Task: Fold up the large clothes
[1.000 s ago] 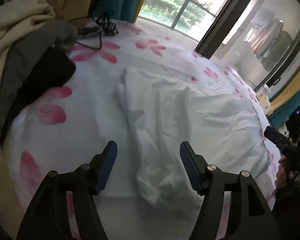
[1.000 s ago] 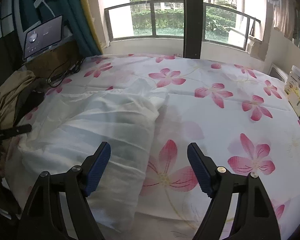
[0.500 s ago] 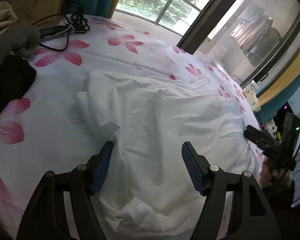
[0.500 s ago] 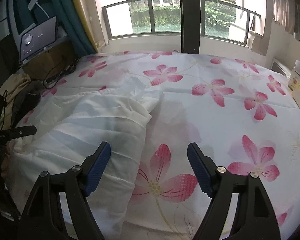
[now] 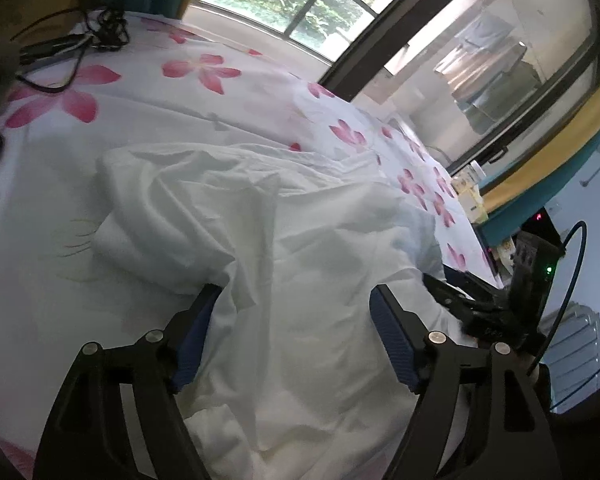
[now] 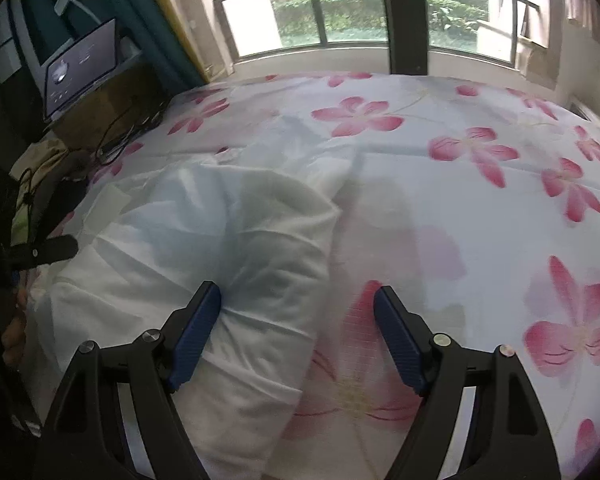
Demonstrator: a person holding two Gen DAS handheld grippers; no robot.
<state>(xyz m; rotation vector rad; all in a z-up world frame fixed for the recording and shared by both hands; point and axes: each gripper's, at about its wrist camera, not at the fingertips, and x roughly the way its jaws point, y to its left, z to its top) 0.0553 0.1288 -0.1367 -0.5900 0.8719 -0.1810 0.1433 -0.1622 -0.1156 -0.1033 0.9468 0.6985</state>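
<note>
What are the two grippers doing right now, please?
Left gripper: open, just widened, over the white garment.
Right gripper: open, straddling the garment's edge.

Left hand-held gripper (image 5: 296,300) just opened wide; right hand-held gripper (image 6: 298,300) gapes, both angled down.

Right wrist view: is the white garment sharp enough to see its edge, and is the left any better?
Right wrist: white garment soft, smeared, grey shadow across it; window glares. Left wrist: folds clearer, dimmer, edges bent by fisheye.
</note>
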